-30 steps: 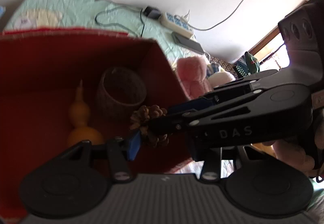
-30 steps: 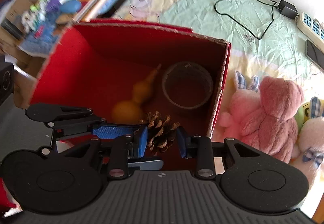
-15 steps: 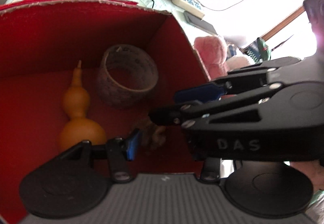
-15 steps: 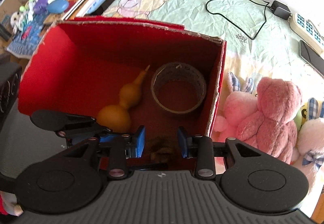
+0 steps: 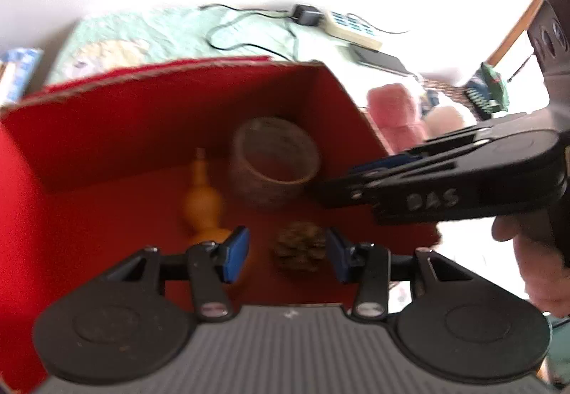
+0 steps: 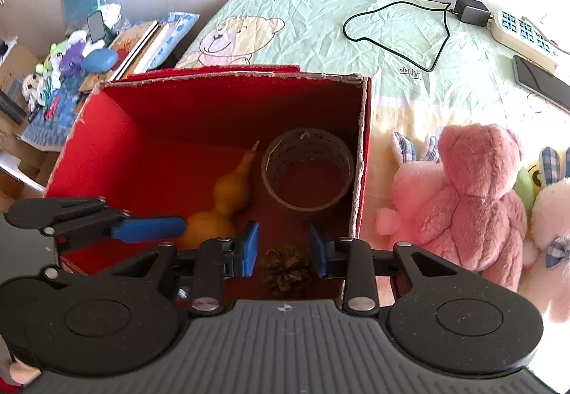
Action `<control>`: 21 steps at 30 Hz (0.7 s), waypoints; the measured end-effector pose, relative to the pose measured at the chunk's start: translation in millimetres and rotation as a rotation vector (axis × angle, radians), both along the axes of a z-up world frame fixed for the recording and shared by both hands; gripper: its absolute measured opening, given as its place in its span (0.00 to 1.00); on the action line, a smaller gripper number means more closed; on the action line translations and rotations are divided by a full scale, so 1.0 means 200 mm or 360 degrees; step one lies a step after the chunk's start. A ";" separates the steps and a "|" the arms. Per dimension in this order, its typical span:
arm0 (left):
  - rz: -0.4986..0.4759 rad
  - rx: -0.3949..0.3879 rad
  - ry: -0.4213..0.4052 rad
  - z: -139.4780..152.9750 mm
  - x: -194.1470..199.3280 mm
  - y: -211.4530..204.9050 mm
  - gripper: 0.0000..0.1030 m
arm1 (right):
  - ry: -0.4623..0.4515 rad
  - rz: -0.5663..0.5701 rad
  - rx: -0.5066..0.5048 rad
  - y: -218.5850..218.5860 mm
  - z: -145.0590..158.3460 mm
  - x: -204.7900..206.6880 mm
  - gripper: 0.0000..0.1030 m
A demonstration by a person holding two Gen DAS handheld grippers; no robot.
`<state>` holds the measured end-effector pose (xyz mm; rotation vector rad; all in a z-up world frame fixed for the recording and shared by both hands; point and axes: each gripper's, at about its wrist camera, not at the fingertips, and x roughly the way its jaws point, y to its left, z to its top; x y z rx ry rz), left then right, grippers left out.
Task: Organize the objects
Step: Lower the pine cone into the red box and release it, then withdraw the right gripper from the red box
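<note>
Pine cone (image 6: 286, 269): on the red box (image 6: 228, 108) floor, beside gourd (image 6: 228, 194) and tape roll (image 6: 308, 174). My right claw (image 6: 283, 247) closing, empty; left claw (image 5: 286, 253) parted, empty. Outstanding: plush toys (image 6: 463, 194) on the bed (image 6: 320, 23).

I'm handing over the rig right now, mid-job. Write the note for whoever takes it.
Left tool: open, empty, over the red box.
Right tool: jaws closing, pads touching nothing, above the pinecone.
In the box: pinecone near the front wall, gourd, tape roll by the right wall.
Done: those three are in.
Left: probably the pink plush bear and the other plush toys on the sheet right of the box.
</note>
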<state>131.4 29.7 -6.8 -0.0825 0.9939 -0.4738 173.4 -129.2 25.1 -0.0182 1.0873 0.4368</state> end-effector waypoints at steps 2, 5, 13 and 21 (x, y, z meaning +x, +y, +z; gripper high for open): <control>0.0044 0.0057 -0.0014 0.01 0.00 0.01 0.45 | -0.0001 -0.0010 0.0021 0.00 -0.01 -0.02 0.33; 0.0102 0.0134 -0.0016 0.02 -0.01 0.03 0.45 | -0.0024 0.0003 0.0076 0.00 0.00 -0.04 0.33; 0.0262 0.0300 -0.0122 0.10 -0.06 0.16 0.46 | 0.0083 -0.0019 0.0417 0.10 -0.02 0.03 0.32; 0.0397 0.0404 -0.0102 0.12 -0.12 0.28 0.45 | 0.0419 -0.0074 0.0491 0.38 -0.21 0.22 0.32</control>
